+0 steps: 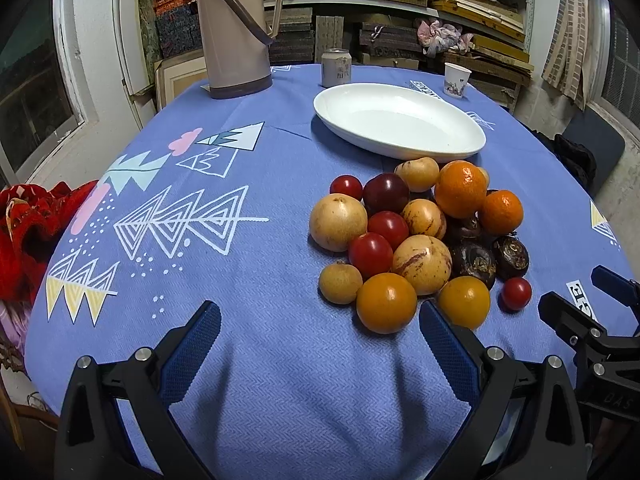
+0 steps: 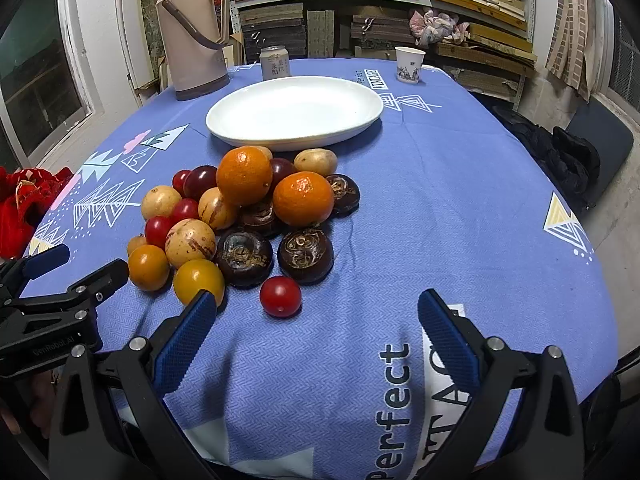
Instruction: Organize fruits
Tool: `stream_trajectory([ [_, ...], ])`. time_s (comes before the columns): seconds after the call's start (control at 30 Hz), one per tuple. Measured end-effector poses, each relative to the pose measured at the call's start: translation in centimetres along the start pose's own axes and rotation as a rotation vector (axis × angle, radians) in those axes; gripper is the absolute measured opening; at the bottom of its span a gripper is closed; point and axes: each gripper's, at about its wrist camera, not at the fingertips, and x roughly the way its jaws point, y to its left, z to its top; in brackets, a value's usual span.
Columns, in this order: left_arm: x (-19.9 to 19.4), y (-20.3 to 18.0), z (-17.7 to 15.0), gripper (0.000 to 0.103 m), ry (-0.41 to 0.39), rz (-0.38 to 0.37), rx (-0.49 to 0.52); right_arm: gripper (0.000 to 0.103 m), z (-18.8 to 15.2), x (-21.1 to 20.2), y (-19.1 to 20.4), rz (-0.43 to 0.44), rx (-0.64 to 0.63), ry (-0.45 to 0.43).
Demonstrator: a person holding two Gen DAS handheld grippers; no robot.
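Plainly, the lone cherry tomato (image 2: pixel 280 296) lay just ahead between the right gripper's (image 2: pixel 316 320) wide-open, empty jaws, nearer than the left gripper's (image 1: pixel 320 328), equally open and empty.

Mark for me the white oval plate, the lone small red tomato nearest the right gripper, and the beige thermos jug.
White oval plate (image 2: pixel 240 130), right wrist view, near-left rim.
Lone small red tomato (image 2: pixel 280 296), right wrist view, centre of its skin.
Beige thermos jug (image 1: pixel 232 36), left wrist view, middle of its body.

Both wrist views low, near, sharing fruit pile (image 1: pixel 416 236)
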Motion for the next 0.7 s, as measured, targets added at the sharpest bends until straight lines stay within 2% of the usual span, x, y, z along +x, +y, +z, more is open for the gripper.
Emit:
stream_trajectory([
  [0.7,0.09,-0.19,-0.38,0.1,0.007,0.0,0.005,0.099,-0.19,0.0,-0.18,-0.003,0.002,0.003],
])
